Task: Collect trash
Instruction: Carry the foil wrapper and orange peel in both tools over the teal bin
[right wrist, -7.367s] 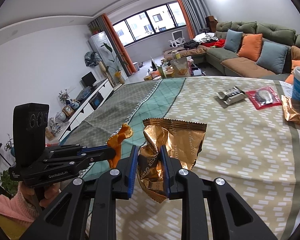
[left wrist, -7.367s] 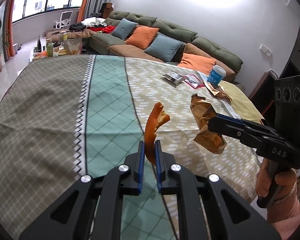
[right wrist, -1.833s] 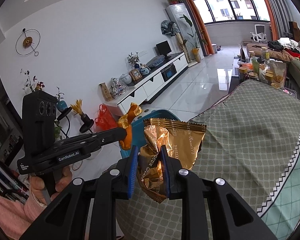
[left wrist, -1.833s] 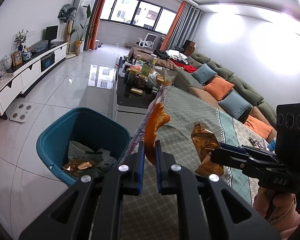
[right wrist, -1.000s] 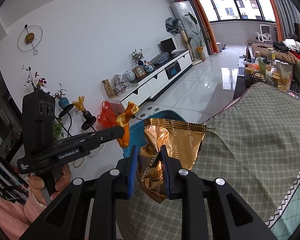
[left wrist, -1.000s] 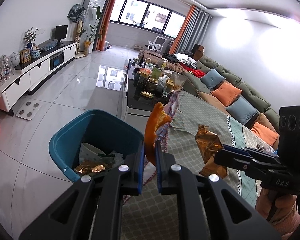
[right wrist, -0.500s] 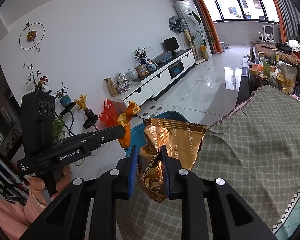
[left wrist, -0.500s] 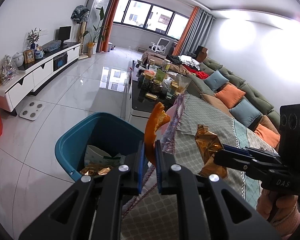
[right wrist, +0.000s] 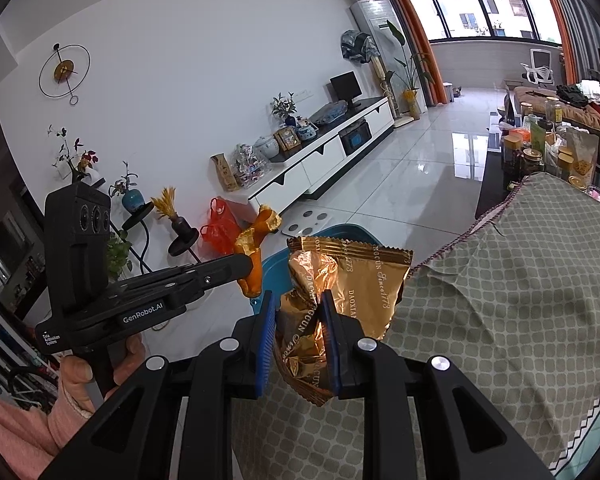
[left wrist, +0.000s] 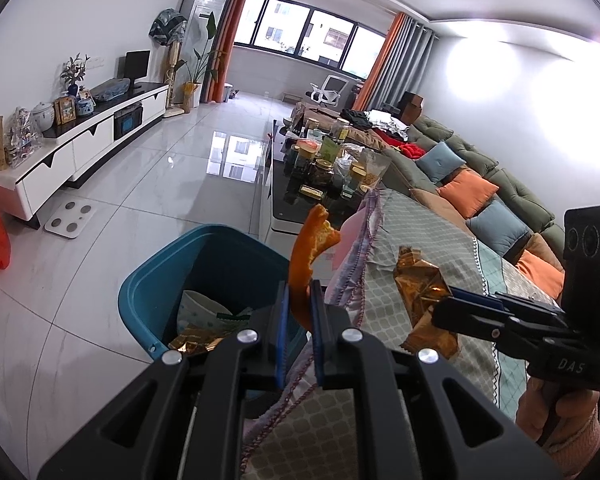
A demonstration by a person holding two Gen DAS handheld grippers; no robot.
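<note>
two grippers clamped: left gripper [left wrist: 299,312] pinching orange peel [left wrist: 309,254] upright; right gripper [right wrist: 299,334] gripping gold wrapper [right wrist: 346,280].

Standing on the floor [left wrist: 100,208] at seven o'clock from the cloth-covered table [left wrist: 420,248]: bin [left wrist: 148,280], holding wrappers [left wrist: 192,338]. Sitting beyond the table at twelve o'clock: jars [left wrist: 328,160]. Running along at two o'clock: sofa [left wrist: 480,176]. Lining the wall at ten o'clock: cabinet [left wrist: 80,140].

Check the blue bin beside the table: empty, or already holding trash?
Holding trash. The blue bin shows a white patterned bag and gold wrappers at the bottom; it is far from full.
</note>
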